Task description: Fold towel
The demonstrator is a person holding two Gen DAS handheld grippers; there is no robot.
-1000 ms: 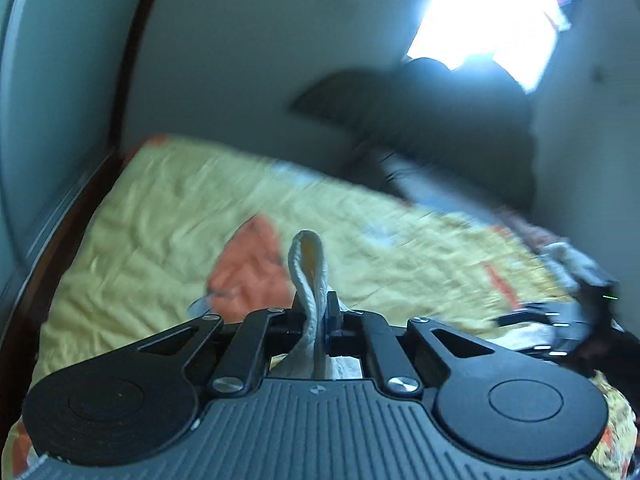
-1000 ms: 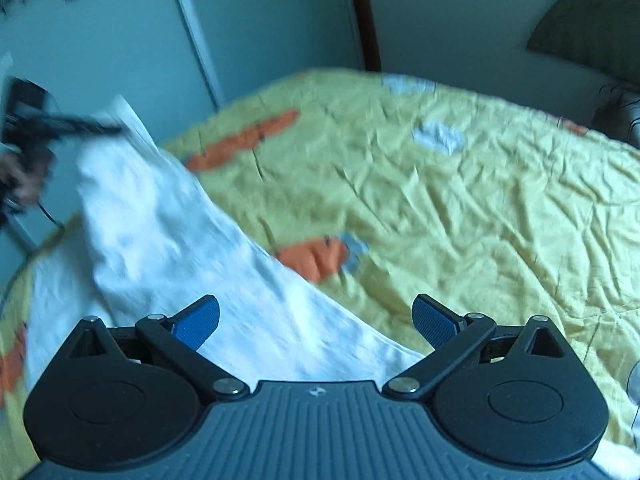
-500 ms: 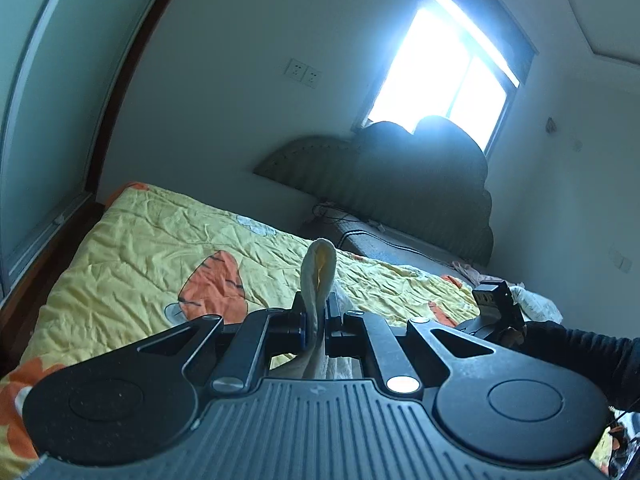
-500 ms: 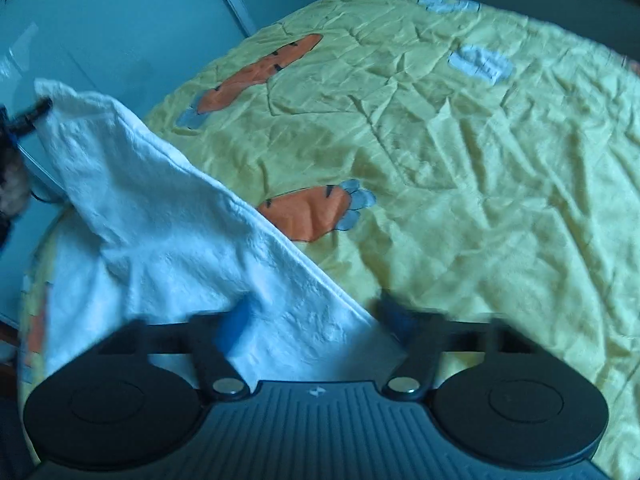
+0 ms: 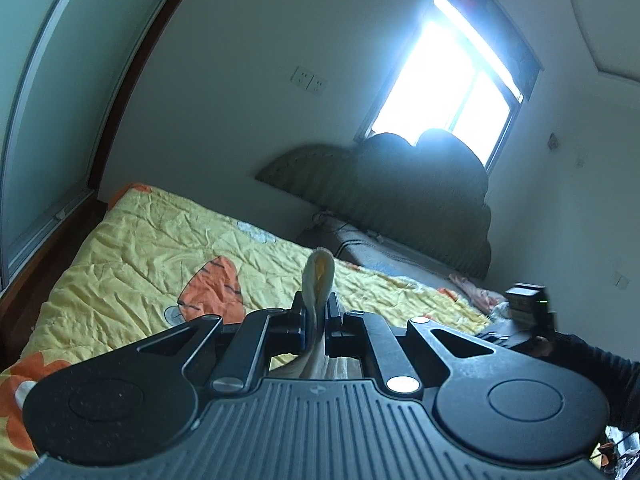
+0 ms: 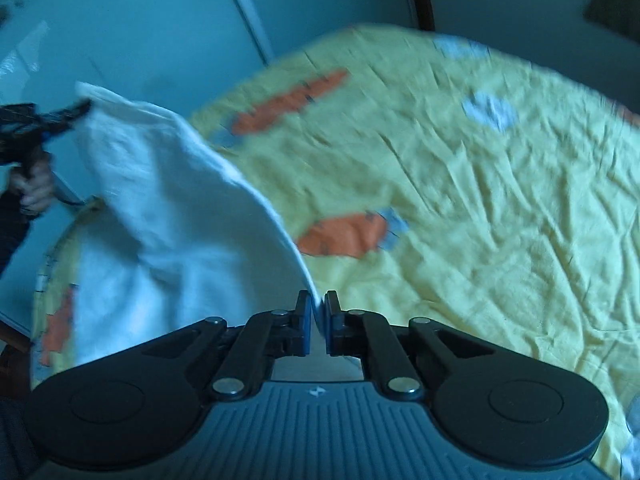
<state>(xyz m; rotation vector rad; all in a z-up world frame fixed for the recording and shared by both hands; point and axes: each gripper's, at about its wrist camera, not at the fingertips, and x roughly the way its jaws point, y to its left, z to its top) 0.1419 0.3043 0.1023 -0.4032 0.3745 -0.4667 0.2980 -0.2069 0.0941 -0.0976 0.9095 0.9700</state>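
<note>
Towel held up over the bed by both hand-held grippers

Above the yellow bed [image 6: 500,208], the white towel [image 6: 168,216] hangs spread between them; the left hand-held gripper [image 5: 316,312] is clenched on one corner, the right hand-held gripper [image 6: 317,320] clenched on the towel's near edge.

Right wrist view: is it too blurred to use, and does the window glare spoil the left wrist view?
Right wrist view: bedspread and towel are motion-smeared, with a blue cast, though the right gripper stays crisp. Left wrist view: sharp, but the window is blown out and the headboard is dark against it; fisheye bends the wall edges.
</note>
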